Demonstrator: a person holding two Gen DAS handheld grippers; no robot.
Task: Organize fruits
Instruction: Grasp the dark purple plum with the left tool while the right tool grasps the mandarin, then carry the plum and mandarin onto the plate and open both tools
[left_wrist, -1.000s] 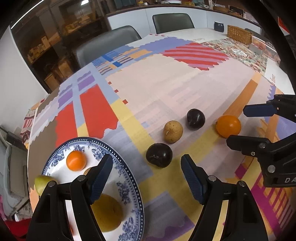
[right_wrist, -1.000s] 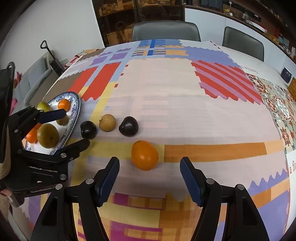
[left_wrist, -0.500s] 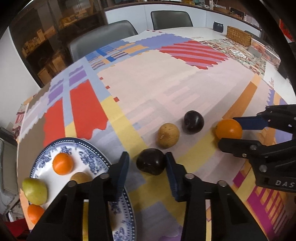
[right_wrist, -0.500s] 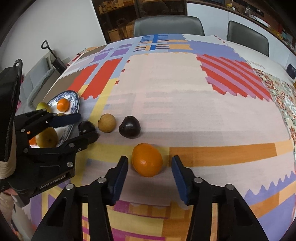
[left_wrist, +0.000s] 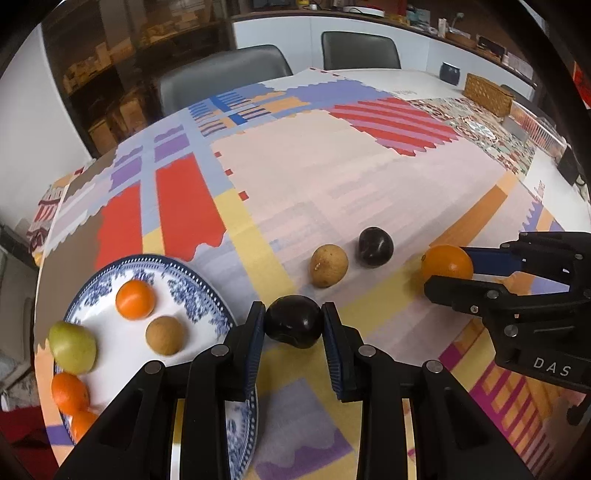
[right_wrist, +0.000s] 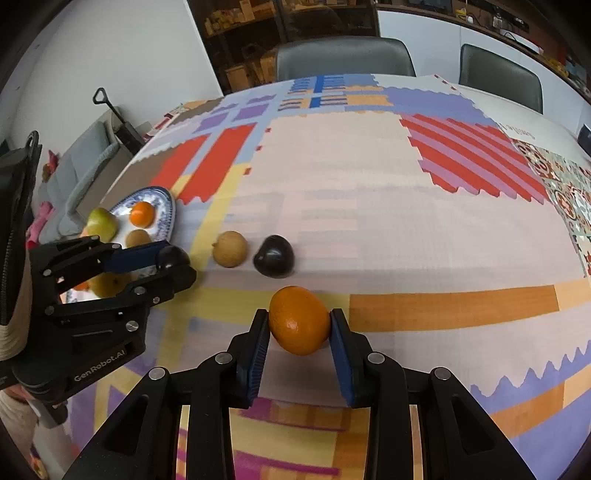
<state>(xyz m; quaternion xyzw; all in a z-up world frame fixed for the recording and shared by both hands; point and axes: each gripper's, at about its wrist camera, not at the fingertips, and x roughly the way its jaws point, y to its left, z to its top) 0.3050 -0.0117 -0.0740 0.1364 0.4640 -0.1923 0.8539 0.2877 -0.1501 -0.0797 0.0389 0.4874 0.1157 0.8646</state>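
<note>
My left gripper (left_wrist: 294, 322) is shut on a dark plum (left_wrist: 293, 326) that rests on the tablecloth beside a blue-and-white plate (left_wrist: 199, 291). The plate holds oranges (left_wrist: 135, 299), a brown round fruit (left_wrist: 164, 335) and a green pear (left_wrist: 72, 346). My right gripper (right_wrist: 299, 326) is shut on an orange (right_wrist: 299, 319) that sits on the cloth. A tan round fruit (left_wrist: 328, 265) and a second dark plum (left_wrist: 374, 246) lie between the two grippers. The right gripper shows in the left wrist view (left_wrist: 448, 271), the left gripper in the right wrist view (right_wrist: 173, 260).
A patchwork cloth (right_wrist: 369, 192) covers the table. Grey chairs (right_wrist: 345, 57) stand at the far edge. A wicker basket (left_wrist: 487, 94) and a dark mug (left_wrist: 450, 72) sit at the far right. The plate lies near the table's left edge.
Both grippers moved forward and closed: the left onto the near dark plum, the right onto the orange. The other fruits have not moved.
</note>
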